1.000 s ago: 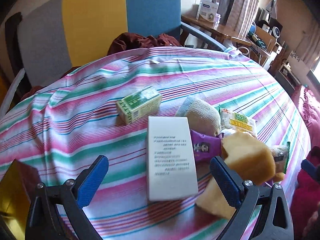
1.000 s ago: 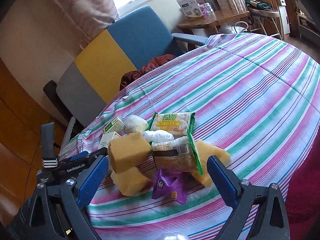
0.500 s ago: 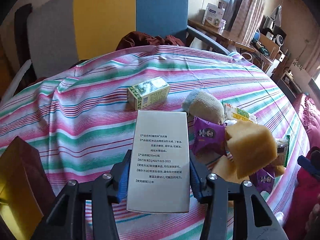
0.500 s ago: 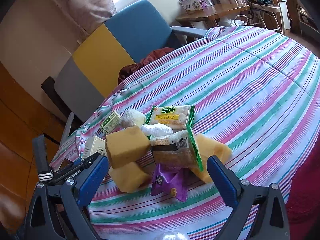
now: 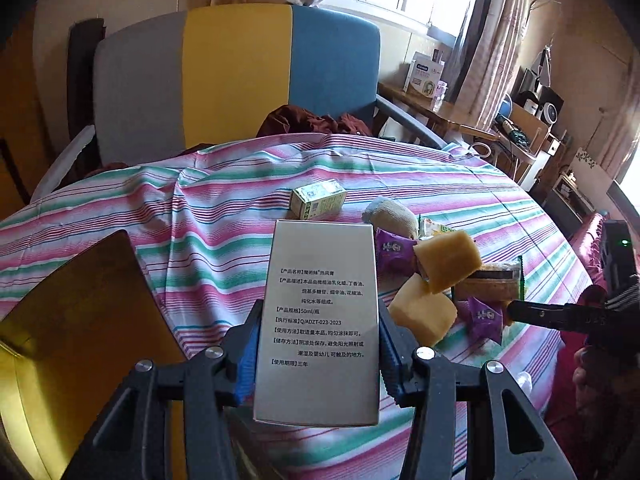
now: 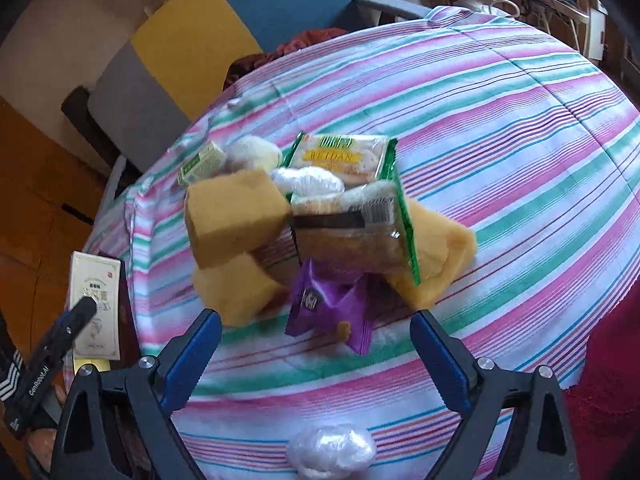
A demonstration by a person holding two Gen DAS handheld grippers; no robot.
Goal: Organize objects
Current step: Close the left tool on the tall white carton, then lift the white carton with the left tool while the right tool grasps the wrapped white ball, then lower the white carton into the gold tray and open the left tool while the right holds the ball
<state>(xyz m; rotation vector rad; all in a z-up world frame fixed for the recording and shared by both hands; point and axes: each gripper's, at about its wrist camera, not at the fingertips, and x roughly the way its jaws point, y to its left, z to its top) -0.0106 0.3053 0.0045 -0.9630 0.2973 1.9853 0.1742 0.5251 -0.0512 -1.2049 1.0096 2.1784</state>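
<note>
— Objects for sorting sit heaped on the striped tablecloth (image 6: 500,128): two yellow sponge blocks (image 6: 232,216), a green-edged snack packet (image 6: 356,236), a second packet marked WEIDAN (image 6: 340,156), a purple wrapper (image 6: 328,304) and a small green carton (image 6: 200,162).

— And the white box?

— White box (image 5: 320,320) is up off the cloth, clamped by its long sides in the left gripper (image 5: 318,354). Its printed face is turned to the left wrist camera, and it stands roughly upright between the blue pads (image 5: 248,356).

— Did that grip just happen?

— Yes, those jaws have just been closing, with the box between them; now they press on both its sides.

— What about the other hand?

— The right gripper (image 6: 316,356) has its jaws spread wide with nothing between them. It hangs above the near edge of the heap, with the purple wrapper just beyond the tips.

— Anything closer to it?

— A clear plastic bundle (image 6: 332,450) lies on the cloth at the near edge, apart from the pile.

— Where does the box sit relative to the heap?

— To the left of it, over the table's left edge, as the right wrist view shows. A dark, gold-coloured container (image 5: 80,320) is just left of the box. Behind the table stands a grey, yellow and blue chair (image 5: 236,72), with dark red cloth (image 5: 312,120) on its seat.
</note>
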